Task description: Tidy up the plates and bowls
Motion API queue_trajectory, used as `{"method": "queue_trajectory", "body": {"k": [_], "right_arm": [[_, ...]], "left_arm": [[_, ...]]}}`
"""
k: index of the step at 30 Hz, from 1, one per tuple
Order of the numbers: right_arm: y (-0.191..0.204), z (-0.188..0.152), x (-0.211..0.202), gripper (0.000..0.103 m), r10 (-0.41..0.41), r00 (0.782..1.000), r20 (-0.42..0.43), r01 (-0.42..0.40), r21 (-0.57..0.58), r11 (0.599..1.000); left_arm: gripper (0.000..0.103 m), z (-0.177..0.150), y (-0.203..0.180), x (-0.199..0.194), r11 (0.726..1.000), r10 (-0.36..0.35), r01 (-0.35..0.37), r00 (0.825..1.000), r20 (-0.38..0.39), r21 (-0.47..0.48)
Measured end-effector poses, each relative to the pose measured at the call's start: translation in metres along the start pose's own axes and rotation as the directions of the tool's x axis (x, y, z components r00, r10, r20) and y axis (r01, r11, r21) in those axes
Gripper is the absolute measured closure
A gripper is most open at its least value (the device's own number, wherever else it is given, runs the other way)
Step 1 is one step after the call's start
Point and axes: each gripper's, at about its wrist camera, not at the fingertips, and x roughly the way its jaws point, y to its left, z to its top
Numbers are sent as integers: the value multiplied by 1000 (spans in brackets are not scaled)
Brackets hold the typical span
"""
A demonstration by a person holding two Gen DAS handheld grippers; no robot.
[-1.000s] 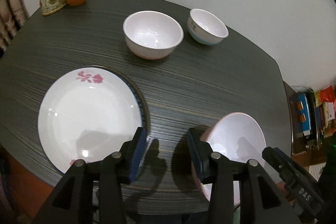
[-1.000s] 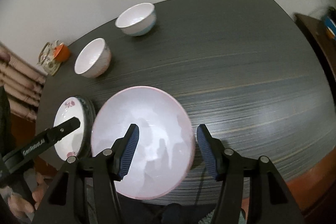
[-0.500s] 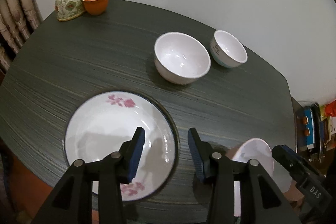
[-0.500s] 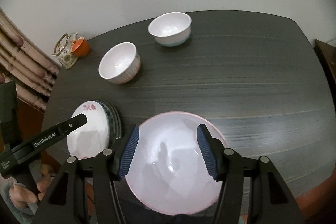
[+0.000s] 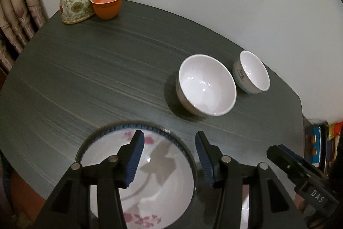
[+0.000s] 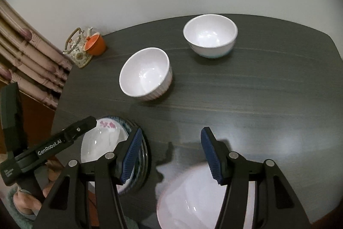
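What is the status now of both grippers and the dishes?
Left gripper open, just been opening, nothing between fingers, above flowered plate. Right gripper open, empty, pink-rimmed bowl beneath. Two white bowls unstacked; path clear.

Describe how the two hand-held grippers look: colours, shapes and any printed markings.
Each hand-held gripper is black, with angular struts, silver pivot pins and two fingers faced with ribbed blue pads. The left hand-held gripper reads "GenRobot.AI" in white along its side in the right wrist view; the right hand-held gripper shows "DAS" in the left wrist view.
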Motion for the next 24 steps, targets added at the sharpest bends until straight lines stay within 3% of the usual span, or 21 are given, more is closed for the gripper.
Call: {"method": "queue_trajectory", "body": {"k": [11, 24], "right_arm": [[-2, 46, 54, 48, 11, 997, -75, -7, 51, 999], [-11, 70, 102, 49, -30, 993, -116, 41, 97, 994]], "left_arm": [[52, 52, -5, 41, 998, -37, 37, 999, 2, -53], [53, 71, -14, 96, 999, -11, 8, 998, -65, -53]]}}
